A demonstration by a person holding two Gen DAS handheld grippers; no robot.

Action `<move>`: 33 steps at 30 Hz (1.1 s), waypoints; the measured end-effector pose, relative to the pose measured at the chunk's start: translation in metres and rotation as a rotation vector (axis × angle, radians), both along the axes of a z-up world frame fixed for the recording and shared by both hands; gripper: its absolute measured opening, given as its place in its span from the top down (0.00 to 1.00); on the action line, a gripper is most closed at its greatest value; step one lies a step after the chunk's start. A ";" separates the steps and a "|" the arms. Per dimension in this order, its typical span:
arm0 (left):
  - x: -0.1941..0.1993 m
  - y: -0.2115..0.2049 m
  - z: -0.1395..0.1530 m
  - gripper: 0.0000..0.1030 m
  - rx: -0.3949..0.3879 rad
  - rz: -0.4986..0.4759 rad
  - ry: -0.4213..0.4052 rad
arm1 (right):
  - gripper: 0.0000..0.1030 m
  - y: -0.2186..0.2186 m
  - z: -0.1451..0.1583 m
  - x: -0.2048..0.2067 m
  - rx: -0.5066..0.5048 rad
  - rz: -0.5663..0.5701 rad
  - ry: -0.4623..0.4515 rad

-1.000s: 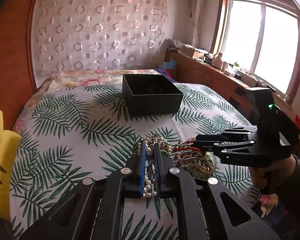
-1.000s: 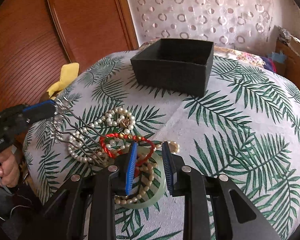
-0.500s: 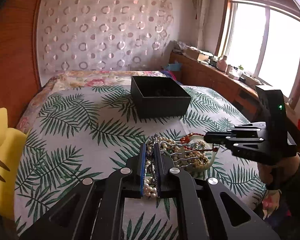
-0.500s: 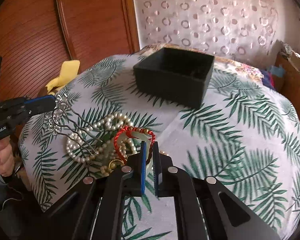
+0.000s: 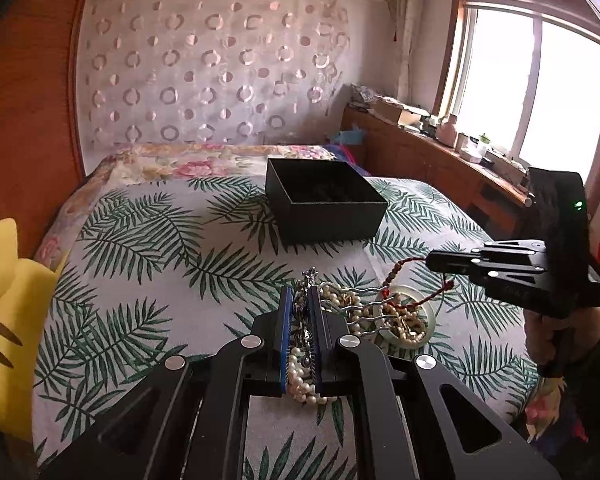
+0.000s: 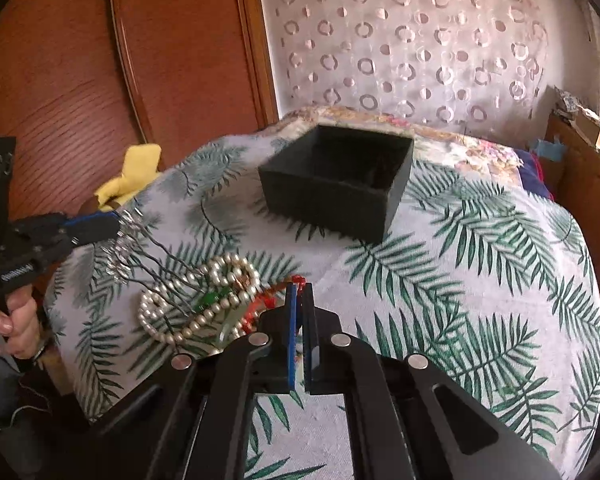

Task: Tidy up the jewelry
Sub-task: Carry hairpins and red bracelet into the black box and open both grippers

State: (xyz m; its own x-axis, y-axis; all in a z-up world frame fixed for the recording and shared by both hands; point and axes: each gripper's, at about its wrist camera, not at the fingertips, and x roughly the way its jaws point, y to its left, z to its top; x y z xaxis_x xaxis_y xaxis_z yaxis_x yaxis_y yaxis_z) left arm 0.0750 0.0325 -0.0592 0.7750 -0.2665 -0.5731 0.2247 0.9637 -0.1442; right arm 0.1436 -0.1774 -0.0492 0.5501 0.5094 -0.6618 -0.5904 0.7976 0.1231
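Note:
A tangle of jewelry lies on the palm-leaf bedspread [image 5: 148, 240]: a pearl necklace [image 6: 220, 280], a pale green bangle [image 5: 428, 320] and a red cord bracelet [image 5: 396, 270]. My left gripper [image 5: 305, 300] is shut on the head of a silver hair comb [image 5: 360, 312], whose prongs reach into the pile. In the right wrist view the left gripper [image 6: 114, 220] holds the silver hair comb [image 6: 120, 252] above the bed. My right gripper [image 6: 300, 292] closes its jaws the last bit on the red cord bracelet [image 6: 268, 300], which is pulled up from the pile. An open black box [image 5: 324, 200] stands further back.
A yellow plush toy [image 5: 4, 320] sits at the bed's left edge by the wooden headboard [image 6: 80, 100]. A wooden cabinet [image 5: 440, 160] with clutter runs under the window at the right. A floral quilt [image 5: 204, 160] lies behind the black box [image 6: 340, 184].
The right gripper's jaws came together on the red bracelet and rose a little, drawing the cord up from the pile. The left gripper kept its hold on the comb.

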 end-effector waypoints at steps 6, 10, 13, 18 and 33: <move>0.010 -0.002 0.011 0.93 0.007 0.002 -0.036 | 0.97 0.004 0.023 0.006 -0.007 0.000 -0.053; 0.022 -0.006 0.022 0.93 0.022 0.001 -0.061 | 0.97 0.006 0.039 0.019 -0.011 -0.010 -0.089; 0.031 -0.009 0.028 0.93 0.036 0.003 -0.074 | 0.97 0.006 0.048 0.032 -0.003 -0.022 -0.103; 0.048 -0.011 0.034 0.93 0.052 0.005 -0.084 | 0.97 0.006 0.059 0.058 0.019 -0.043 -0.113; 0.104 -0.030 0.045 0.93 0.066 0.008 -0.089 | 0.97 0.008 0.050 0.114 -0.011 -0.101 -0.099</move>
